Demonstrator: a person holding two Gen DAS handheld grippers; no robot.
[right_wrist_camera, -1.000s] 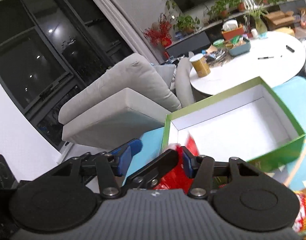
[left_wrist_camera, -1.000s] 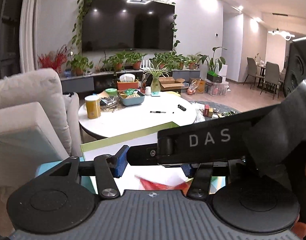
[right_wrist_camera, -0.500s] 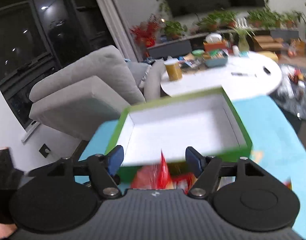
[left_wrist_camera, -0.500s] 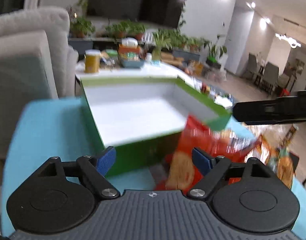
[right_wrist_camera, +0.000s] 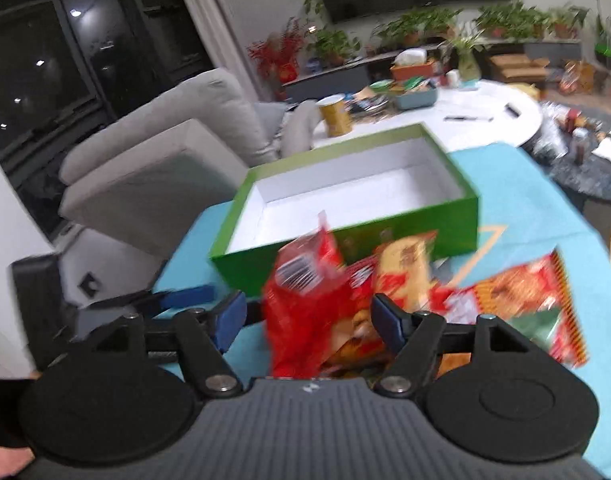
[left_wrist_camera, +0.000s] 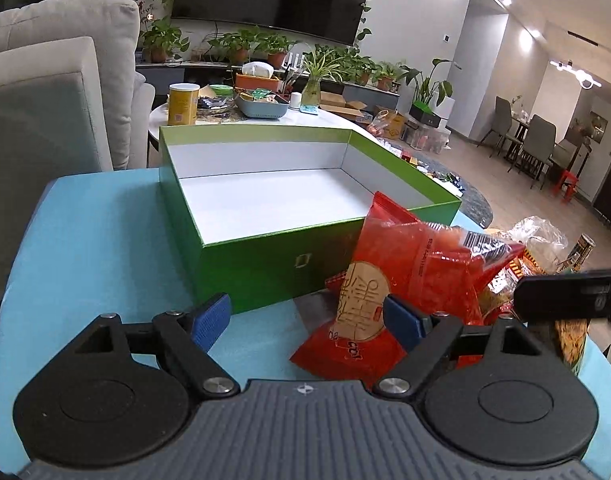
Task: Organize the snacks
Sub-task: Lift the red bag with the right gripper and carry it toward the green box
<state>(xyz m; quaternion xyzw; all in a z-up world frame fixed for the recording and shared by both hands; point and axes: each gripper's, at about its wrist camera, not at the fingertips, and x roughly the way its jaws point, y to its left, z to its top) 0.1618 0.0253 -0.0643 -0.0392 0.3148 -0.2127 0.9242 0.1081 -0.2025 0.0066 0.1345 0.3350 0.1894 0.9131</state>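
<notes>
Both tongs have swung down toward the crinkly red plastic snack bag [left_wrist_camera: 405,280] at lower centre; left tongs [left_wrist_camera: 307,316] and right tongs [right_wrist_camera: 307,314] gape empty; the open green cardboard box [left_wrist_camera: 265,264] sits behind it.

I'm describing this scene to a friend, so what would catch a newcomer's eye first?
The open green box with its bare white inside, sitting on the turquoise tabletop. Just in front of it, a bright red snack bag stands between the open left gripper fingers.
</notes>
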